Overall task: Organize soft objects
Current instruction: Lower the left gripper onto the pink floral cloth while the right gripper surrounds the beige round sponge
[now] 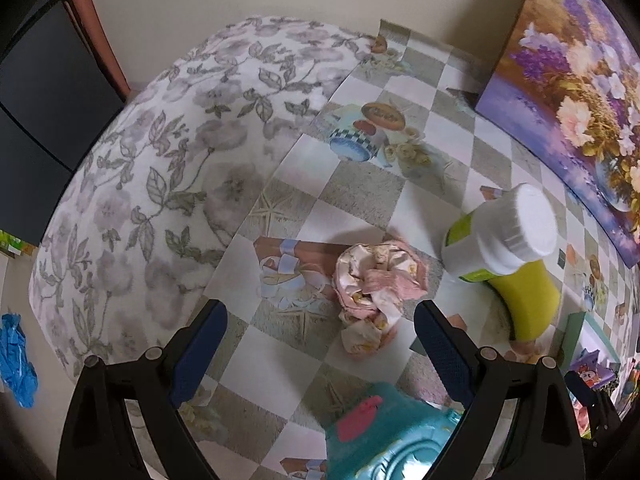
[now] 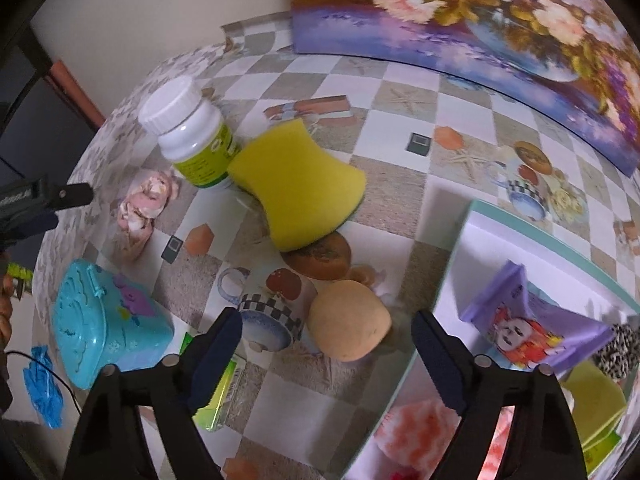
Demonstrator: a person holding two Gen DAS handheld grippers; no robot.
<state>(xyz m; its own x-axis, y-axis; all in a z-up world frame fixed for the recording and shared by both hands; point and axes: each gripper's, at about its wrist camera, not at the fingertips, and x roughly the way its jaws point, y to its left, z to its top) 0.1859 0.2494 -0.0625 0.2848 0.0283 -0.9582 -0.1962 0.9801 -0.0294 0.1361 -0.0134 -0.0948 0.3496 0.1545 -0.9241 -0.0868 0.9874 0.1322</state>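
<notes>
**Two open tools hang over a table of soft odds and ends**

The left tool (image 1: 320,344) points steeply down with its jaws spread wide and nothing between the pads; a crumpled pink and cream cloth (image 1: 374,288) lies on the table (image 1: 360,196) just beyond the fingertips, untouched. The right tool (image 2: 326,354) is also spread wide and grips nothing; a tan rounded sponge (image 2: 348,322) sits on the table between and just beyond its two blue-padded fingers (image 2: 216,356), clear of both.

One white bottle with a green label (image 2: 192,136) stands beside the one yellow sponge (image 2: 296,188), which lies flat and touches the bottle's base. One turquoise plastic toy case (image 2: 104,320) rests near the left edge of the checked tablecloth, with a small green packet (image 2: 224,392) partly hidden behind the right tool's left finger.

At the right of the right wrist view stands one white box with a teal rim (image 2: 520,216). Inside it are one purple pouch with a cartoon face (image 2: 520,320), one orange and white fluffy item (image 2: 420,432), one leopard-print piece (image 2: 616,352) and one yellow-green item (image 2: 596,400), only partly seen.

One floral canvas painting (image 1: 568,92) leans against the wall at the back of the table. A leaf-print blanket (image 1: 160,160) covers the table's left part, and one crumpled blue glove (image 1: 16,360) lies off it, lower down.
</notes>
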